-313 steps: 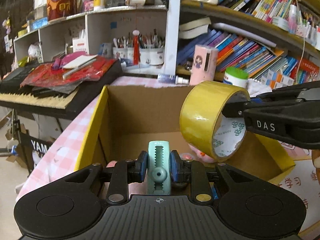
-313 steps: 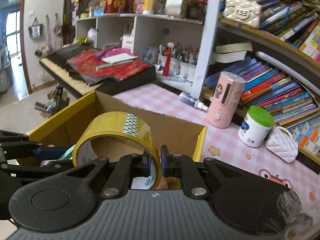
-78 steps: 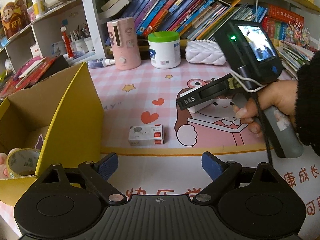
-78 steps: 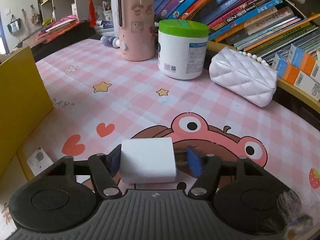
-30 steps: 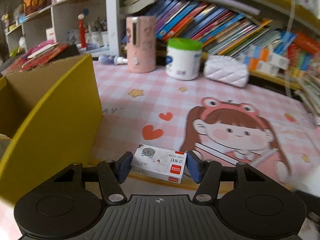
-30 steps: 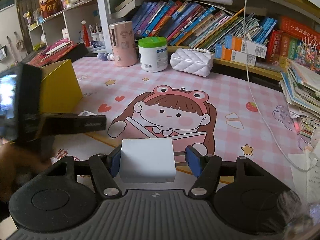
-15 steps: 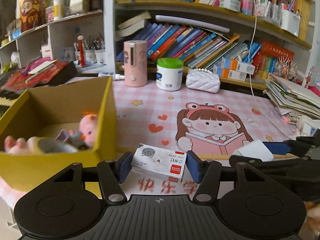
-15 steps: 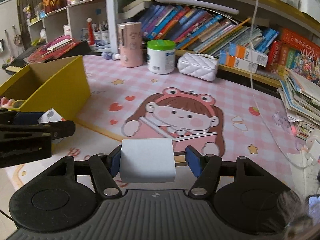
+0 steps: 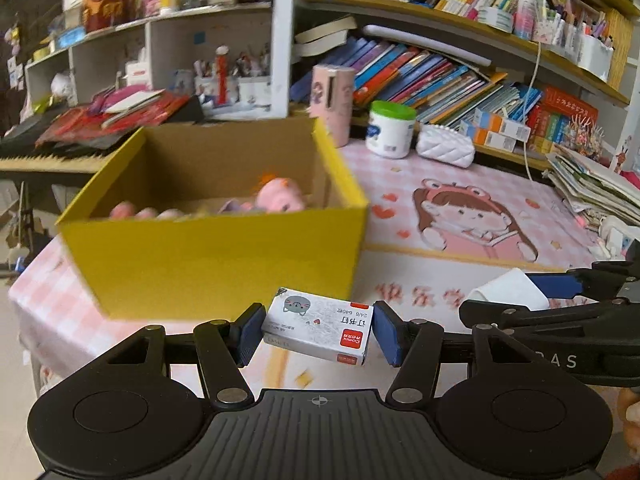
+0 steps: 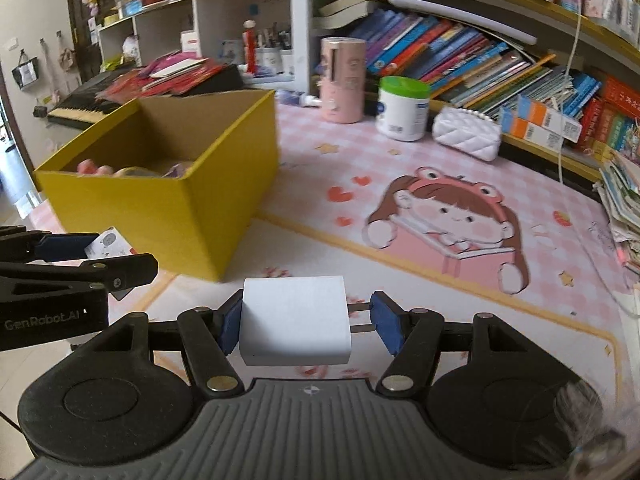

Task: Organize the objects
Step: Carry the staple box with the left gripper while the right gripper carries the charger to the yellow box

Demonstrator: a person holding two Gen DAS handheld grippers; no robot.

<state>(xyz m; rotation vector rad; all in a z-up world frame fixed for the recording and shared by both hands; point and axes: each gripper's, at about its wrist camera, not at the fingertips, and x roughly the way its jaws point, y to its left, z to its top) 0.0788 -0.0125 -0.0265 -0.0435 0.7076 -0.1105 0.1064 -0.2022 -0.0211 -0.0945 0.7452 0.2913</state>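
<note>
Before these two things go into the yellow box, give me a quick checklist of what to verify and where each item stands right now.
1. Left gripper clamped on the staple box: ok, pads press both ends.
2. Right gripper holding the white charger: ok, one pad on its body, the other on its prongs.
3. Yellow box open at the top: ok, no lid in the way.
4. Room inside: ok, the pink toy and other items sit low, with bare cardboard above.
5. Grippers over the opening: not ok, both are in front of the near wall.
6. Grippers apart from each other: ok, a gap shows in both views.
</note>
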